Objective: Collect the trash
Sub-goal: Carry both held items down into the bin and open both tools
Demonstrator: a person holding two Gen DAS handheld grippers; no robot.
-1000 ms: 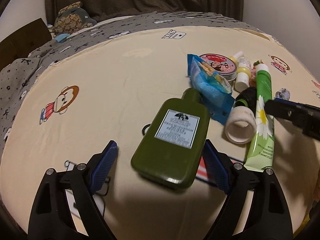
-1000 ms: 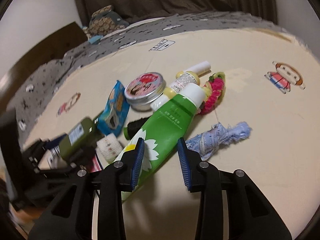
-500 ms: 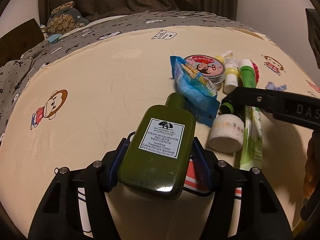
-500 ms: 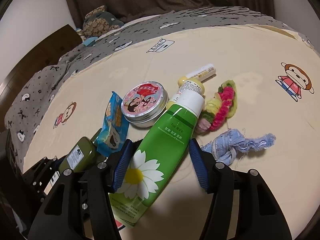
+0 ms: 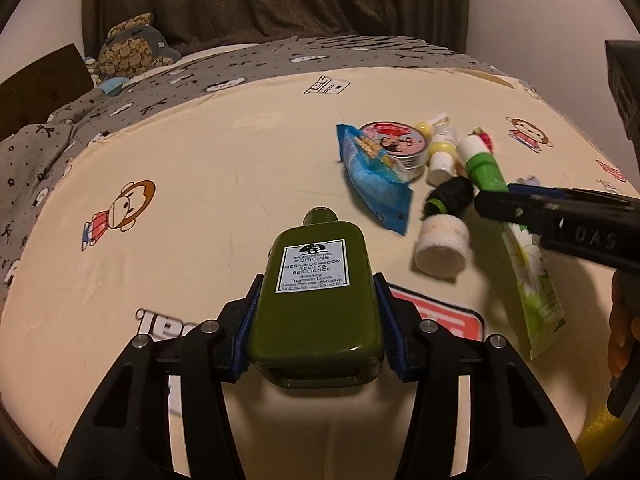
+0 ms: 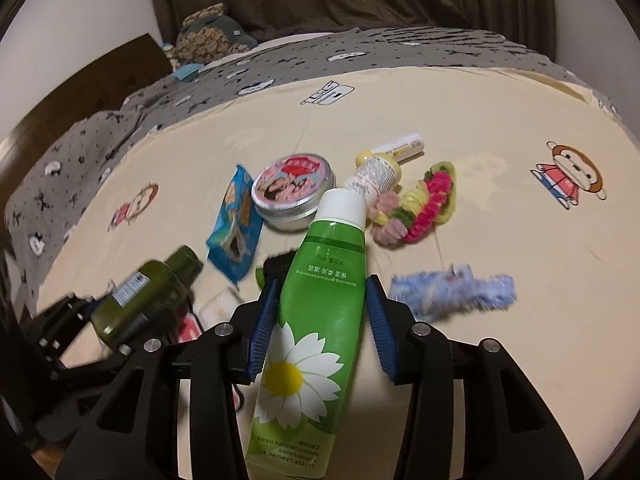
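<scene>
Two grippers closing: left (image 5: 316,328) pinches one bottle (image 5: 316,304), right (image 6: 320,324) seemingly one tube (image 6: 316,320).

A bed spread with a cream sheet printed with cartoon monkeys (image 6: 460,112) fills both views. Lying on it right of centre are seen a blue snack wrapper (image 6: 236,222), a round tin with a pink lid (image 6: 294,188), two small yellow-capped bottles (image 6: 380,168), a pink-and-yellow scrunchie (image 6: 424,204), a light blue cloth scrap (image 6: 452,290) and a white tape roll (image 5: 442,242).
</scene>
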